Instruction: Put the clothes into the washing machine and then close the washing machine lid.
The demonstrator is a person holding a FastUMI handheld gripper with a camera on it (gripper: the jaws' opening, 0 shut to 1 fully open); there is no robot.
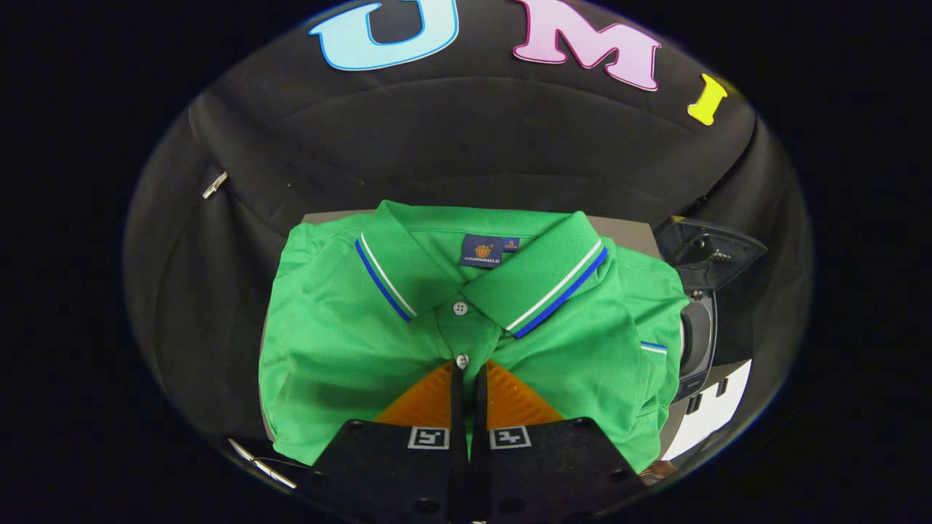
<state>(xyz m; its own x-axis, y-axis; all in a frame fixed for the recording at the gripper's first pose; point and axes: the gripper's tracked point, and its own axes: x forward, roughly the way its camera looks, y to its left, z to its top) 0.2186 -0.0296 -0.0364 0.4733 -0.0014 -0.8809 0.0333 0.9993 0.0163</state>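
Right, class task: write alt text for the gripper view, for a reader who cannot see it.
The gripper has its fingers pinched together on the button placket of a folded green polo shirt, just below the collar. The shirt lies on a small table, with the washing machine beside it, its lid raised.

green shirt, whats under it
A grey surface peeks out past the shirt's collar; the rest is covered. The tool is pinching the placket, fingers nearly closed.
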